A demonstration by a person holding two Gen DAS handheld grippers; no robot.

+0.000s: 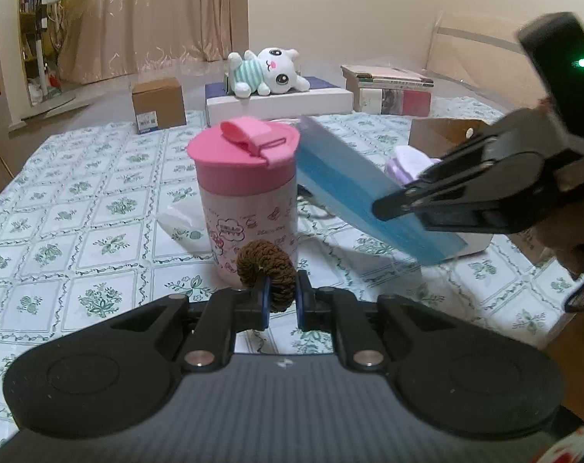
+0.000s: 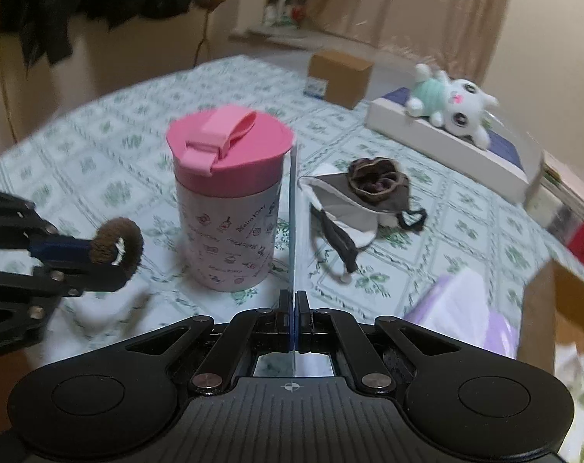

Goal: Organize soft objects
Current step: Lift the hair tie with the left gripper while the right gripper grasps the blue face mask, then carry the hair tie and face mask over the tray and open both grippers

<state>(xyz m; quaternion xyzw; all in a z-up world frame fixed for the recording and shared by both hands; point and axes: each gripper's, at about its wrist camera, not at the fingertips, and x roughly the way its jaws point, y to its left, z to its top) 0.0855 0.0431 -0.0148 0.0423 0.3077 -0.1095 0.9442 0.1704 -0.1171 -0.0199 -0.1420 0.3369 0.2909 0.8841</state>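
1. Left gripper (image 1: 282, 301): the fingers (image 1: 264, 301) are drawn narrow and clamp a brown scrunchie (image 1: 267, 266). The ring is held clear of the surface (image 1: 99, 208), just in front of the pink-lidded cup (image 1: 249, 193).
2. Right gripper (image 2: 292, 316): the fingers (image 2: 282, 314) are fully closed on the edge of a blue face mask (image 1: 353, 189). In the right wrist view the mask shows edge-on as a thin vertical line; in the left wrist view it is a flat, pleated rectangle held in the air beside the cup.
3. Step in hand, as judged: both soft items are lifted and ready for transfer. A likely destination is the cardboard box (image 1: 442, 133) at the right, where a lilac soft item (image 1: 407, 162) already lies; this cannot be confirmed.
4. Technique: keep both grips firm until each item is over its destination. Move one hand at a time so the hanging mask does not brush the cup.
5. Risk: the mask is held by a narrow margin. A fast swing may let it slip.
6. Materials:
   - Scrunchie: fuzzy, ribbed, elastic ring; compresses readily.
   - Blue mask: thin, light, pleated sheet; flexes under its own weight.
   - Cup: rigid cylinder, printed white wall, smooth pink lid with a loop strap.
   - Surface: glossy cloth with a green floral grid.
7. Remaining items: a grey cloth mask (image 2: 353, 208) with dark straps lies crumpled behind the cup, and a second brown scrunchie (image 2: 373, 179) rests on it. A plush cat (image 1: 269, 71) lies on a flat white box (image 1: 280, 102) at the far side.
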